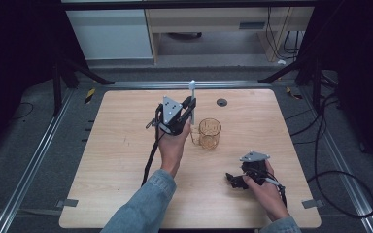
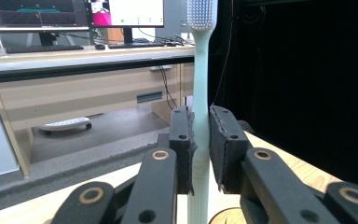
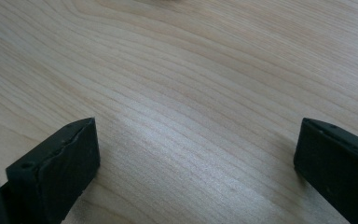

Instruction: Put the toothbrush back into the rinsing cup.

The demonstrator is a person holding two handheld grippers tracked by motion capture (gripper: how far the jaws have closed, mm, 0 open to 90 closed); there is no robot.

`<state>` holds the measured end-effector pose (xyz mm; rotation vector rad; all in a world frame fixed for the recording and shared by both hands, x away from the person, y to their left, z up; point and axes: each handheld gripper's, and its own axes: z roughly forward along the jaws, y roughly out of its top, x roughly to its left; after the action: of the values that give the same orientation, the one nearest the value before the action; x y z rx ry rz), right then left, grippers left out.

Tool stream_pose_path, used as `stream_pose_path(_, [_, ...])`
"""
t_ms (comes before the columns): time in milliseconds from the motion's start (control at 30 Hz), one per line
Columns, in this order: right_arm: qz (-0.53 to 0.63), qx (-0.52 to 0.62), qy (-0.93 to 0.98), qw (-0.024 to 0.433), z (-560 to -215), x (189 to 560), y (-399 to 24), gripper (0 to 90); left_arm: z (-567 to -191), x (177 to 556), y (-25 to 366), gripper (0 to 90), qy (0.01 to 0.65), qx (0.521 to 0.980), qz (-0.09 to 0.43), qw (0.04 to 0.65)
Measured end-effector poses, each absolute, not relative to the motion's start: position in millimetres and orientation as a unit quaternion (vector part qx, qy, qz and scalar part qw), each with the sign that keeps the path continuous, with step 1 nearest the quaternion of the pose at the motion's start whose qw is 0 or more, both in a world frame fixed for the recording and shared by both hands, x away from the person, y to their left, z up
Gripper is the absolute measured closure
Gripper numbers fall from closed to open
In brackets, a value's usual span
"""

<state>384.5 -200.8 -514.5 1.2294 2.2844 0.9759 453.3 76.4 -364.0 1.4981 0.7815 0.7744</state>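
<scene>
A pale toothbrush [image 1: 193,97] stands upright, bristle head at the top, clamped in my left gripper [image 1: 190,108] above the middle of the table. In the left gripper view the toothbrush handle [image 2: 201,84] runs between the two black pads [image 2: 182,149], which are shut on it. A clear amber cup [image 1: 209,133] stands on the wooden table [image 1: 121,160] just right of that gripper. My right gripper [image 1: 234,180] rests low at the front right with its jaws wide apart. In the right gripper view, bare wood [image 3: 196,107] lies between its fingertips [image 3: 70,158].
A small dark round grommet [image 1: 222,102] sits in the tabletop near the far edge. Black stand legs [image 1: 77,73] and cables [image 1: 330,170] flank the table on the floor. A desk with monitors [image 2: 74,11] lies beyond the table.
</scene>
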Motion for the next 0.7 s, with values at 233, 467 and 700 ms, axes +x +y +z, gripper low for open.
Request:
stream_pose_path(233, [0.345, 0.437, 0.809, 0.188, -515.0, 387.2, -205.4, 0.6, -364.2, 455.0, 76.2, 78.8, 0.336, 0.645, 0.335, 0.599])
stream_pose_path(467, [0.345, 0.446, 0.805, 0.186, -514.3, 387.7, -209.8, 0.6, -363.3, 456.4, 76.3, 78.8, 0.334, 0.643, 0.336, 0.601])
stream_pose_path(700, [0.345, 0.446, 0.805, 0.185, -514.3, 387.7, -210.1, 0.5, -365.1, 458.8, 74.3, 78.8, 0.329, 0.645, 0.333, 0.604])
